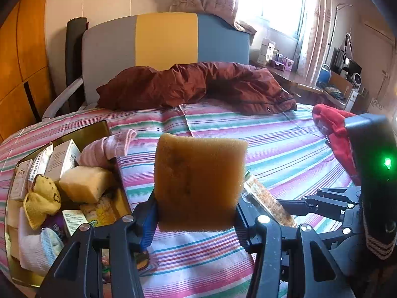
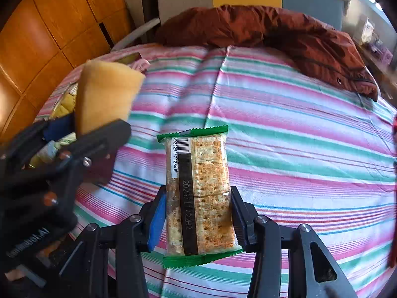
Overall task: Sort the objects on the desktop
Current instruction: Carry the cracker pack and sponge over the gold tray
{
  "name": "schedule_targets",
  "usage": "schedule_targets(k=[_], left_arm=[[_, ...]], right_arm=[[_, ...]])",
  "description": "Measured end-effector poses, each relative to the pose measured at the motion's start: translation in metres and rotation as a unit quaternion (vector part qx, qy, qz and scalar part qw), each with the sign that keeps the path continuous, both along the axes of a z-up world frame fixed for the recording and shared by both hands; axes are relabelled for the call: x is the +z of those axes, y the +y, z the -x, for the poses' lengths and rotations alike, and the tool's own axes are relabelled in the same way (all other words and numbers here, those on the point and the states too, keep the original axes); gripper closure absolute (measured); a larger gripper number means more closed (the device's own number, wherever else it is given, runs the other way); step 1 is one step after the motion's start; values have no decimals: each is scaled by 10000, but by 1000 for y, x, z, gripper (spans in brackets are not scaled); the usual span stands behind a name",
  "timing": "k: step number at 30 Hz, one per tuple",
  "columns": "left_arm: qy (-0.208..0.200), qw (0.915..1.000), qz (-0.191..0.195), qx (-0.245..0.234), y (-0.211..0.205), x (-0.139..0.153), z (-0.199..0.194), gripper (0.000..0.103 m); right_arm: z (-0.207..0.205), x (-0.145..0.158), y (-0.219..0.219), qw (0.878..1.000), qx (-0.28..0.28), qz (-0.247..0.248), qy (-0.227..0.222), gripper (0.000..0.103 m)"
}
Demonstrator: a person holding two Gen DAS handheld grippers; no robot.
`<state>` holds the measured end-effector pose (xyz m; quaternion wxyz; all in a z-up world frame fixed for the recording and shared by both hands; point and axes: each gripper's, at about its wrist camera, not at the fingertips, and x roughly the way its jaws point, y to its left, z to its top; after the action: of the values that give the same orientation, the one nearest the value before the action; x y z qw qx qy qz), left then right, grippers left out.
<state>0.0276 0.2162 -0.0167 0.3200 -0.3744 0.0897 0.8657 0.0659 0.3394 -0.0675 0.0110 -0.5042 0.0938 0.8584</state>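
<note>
My left gripper (image 1: 196,213) is shut on a yellow-brown sponge (image 1: 198,181) and holds it upright above the striped bed sheet (image 1: 285,144). The sponge also shows in the right wrist view (image 2: 106,96), at the left, with the left gripper under it. My right gripper (image 2: 198,213) is shut on a cracker packet (image 2: 201,193) with green ends and a barcode label, held above the sheet. The packet shows edge-on in the left wrist view (image 1: 268,201), just right of the sponge. A gold tray (image 1: 119,198) at the left holds boxes, a sponge block, a yellow toy and socks.
A dark red jacket (image 1: 198,84) lies across the far side of the bed before the grey, yellow and blue headboard (image 1: 166,39). A red cloth (image 1: 335,129) lies at the right edge. Wooden wardrobe doors (image 2: 37,37) stand to the left. A cluttered desk (image 1: 335,84) is by the window.
</note>
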Motion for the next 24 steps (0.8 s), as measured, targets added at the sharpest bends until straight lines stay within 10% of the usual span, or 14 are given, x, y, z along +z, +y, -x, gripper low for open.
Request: schedule_targets(k=[24], left_arm=[[-152,9874,-381,1531,-125,10,55,50]], right_arm=[[54,32,-86,9972,597,56,452,55]])
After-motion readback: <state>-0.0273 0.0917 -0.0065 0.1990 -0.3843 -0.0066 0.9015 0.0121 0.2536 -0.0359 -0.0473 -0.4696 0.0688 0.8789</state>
